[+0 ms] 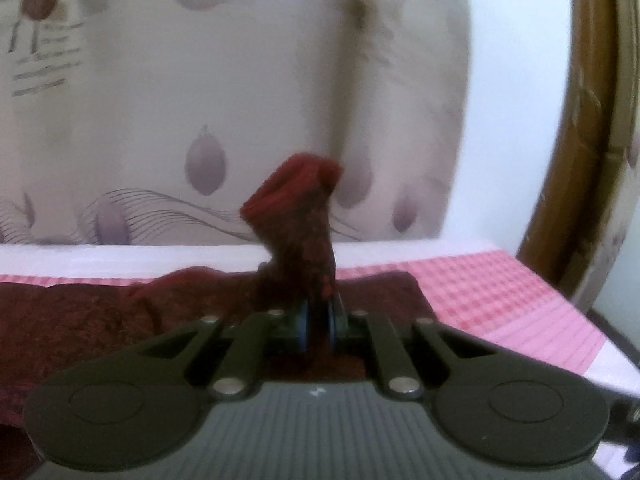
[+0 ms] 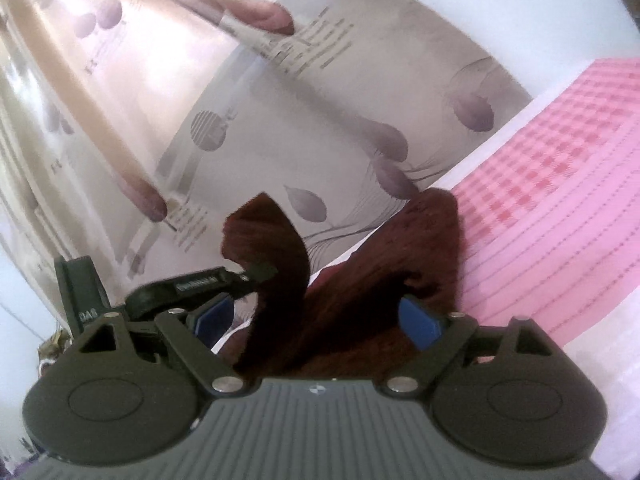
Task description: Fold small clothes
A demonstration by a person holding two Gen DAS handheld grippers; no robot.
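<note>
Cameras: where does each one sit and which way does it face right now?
Left wrist: on the left gripper, facing the curtain across the pink cloth; its fingers clamp the dark red garment.
Right wrist: on the right gripper, tilted, jaws open over that garment; the left gripper shows.
Shared: garment, curtain, pink cloth.

Dark maroon garment (image 1: 72, 320) – pink-checked cloth (image 1: 500, 292) – grey curtain (image 1: 160, 100), purple leaf print.

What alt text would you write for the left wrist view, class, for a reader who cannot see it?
The left gripper is shut on a fold of dark red cloth, lifting it above a pink checked cover. A patterned curtain hangs behind.
</note>
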